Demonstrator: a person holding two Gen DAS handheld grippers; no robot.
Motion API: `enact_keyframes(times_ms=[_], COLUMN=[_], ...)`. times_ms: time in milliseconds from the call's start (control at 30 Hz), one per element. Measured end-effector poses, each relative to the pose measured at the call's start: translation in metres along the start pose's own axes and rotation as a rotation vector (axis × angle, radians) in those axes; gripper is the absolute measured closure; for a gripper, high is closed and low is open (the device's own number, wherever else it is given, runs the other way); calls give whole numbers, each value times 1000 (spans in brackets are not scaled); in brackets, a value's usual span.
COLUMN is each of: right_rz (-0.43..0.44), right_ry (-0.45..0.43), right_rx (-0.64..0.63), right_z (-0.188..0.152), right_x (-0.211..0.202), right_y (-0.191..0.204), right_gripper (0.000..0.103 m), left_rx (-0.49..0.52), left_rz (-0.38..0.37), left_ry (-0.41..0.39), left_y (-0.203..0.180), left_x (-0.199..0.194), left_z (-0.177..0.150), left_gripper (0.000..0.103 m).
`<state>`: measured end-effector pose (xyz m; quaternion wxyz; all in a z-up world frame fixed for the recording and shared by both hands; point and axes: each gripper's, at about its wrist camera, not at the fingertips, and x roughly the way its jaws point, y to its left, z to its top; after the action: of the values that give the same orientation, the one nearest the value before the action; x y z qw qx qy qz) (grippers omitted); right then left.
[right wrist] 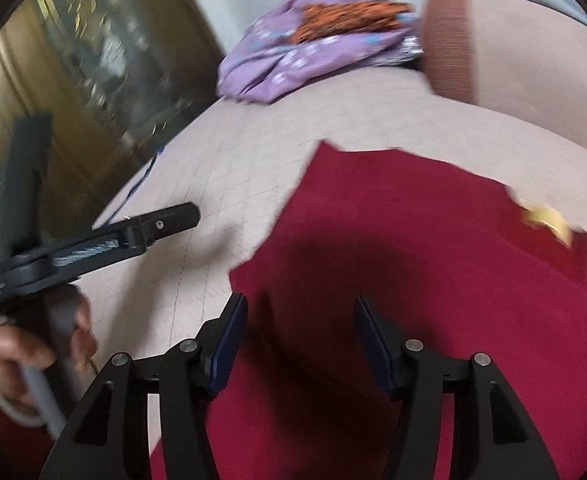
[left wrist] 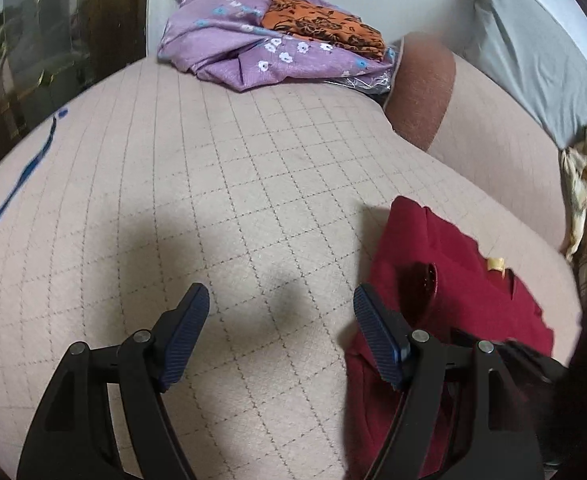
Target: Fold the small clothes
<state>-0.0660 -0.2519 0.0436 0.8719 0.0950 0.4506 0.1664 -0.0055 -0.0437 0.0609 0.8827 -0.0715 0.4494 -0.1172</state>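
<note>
Both tongs agape, gripping nothing.
Red garment [right wrist: 413, 280] flat at bed [left wrist: 173, 200] near edge, under right tongs [right wrist: 300, 344]; left tongs [left wrist: 281, 336] beside. Purple cloth [left wrist: 229, 52], orange cloth [left wrist: 317, 24] heaped at far edge, unobstructed.

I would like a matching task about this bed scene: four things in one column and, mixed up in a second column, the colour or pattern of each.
Things:
1. garment under the right gripper
2. cloth on top of the far pile
3. large cloth in the far pile
4. bed cover

Colours:
A. purple with small flowers
B. dark red
C. beige with a grid of lines
D. orange with black print

Pairs: 1-B, 2-D, 3-A, 4-C
</note>
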Motion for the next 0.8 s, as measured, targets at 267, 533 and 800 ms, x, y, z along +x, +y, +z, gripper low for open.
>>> enact_keyframes(times_ms=[267, 533, 800], right_rz=[189, 67, -512], right_ry=[-57, -80, -79], right_rx=[224, 221, 261], right_z=[11, -26, -100], right_x=[-9, -64, -142], right_y=[-40, -53, -122], right_gripper=[82, 51, 53], left_rx=[9, 136, 305], left_rz=[-79, -152, -19], left_ry=[-38, -31, 48], left_y=[-14, -47, -82], left_x=[-10, -15, 21], left_z=[4, -12, -36], left_gripper=[29, 29, 28])
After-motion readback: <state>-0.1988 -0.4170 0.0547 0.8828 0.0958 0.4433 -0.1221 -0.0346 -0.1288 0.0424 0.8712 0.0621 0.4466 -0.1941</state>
